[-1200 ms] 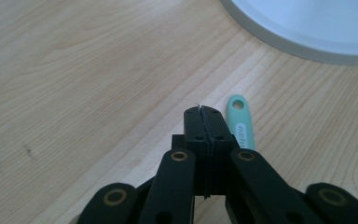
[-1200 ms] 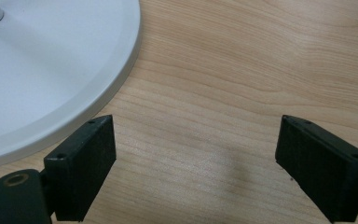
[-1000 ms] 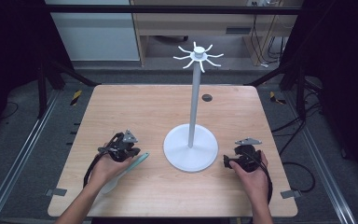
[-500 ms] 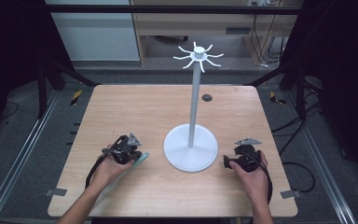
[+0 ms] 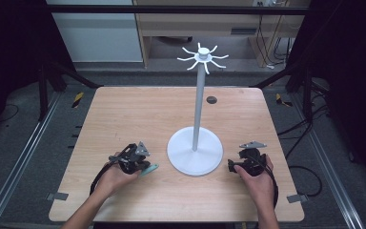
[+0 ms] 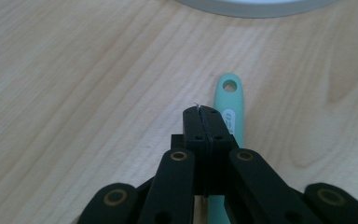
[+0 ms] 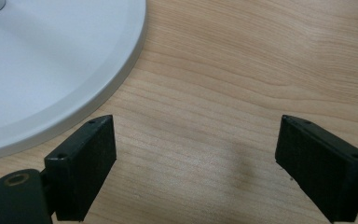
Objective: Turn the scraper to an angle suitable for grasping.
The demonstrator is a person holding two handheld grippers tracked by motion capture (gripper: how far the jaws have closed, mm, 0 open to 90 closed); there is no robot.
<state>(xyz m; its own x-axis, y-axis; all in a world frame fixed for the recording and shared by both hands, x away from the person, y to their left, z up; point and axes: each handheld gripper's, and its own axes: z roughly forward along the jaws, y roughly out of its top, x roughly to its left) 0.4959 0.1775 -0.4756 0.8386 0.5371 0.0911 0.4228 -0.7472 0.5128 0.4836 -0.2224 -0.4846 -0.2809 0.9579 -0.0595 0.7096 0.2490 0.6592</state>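
Since left claw [image 6: 204, 112] is shut pad to pad above mint handle [image 6: 230, 100] lying flat on counter [image 6: 74, 70] just short of base [image 5: 186, 162], and right claw [image 7: 196, 123] gapes wide and empty, risks lifting away with nothing pinched, or nudging handle against base.

A light wooden table [image 5: 124, 109] stands on dark grey carpeted floor [image 5: 19, 138], flanked by metal floor rails [image 5: 16, 167]. Beyond its far edge stand a white cabinet [image 5: 100, 38] and a wooden desk [image 5: 200, 28], cables [image 5: 267, 43] hanging alongside. Surroundings dark; table evenly lit.
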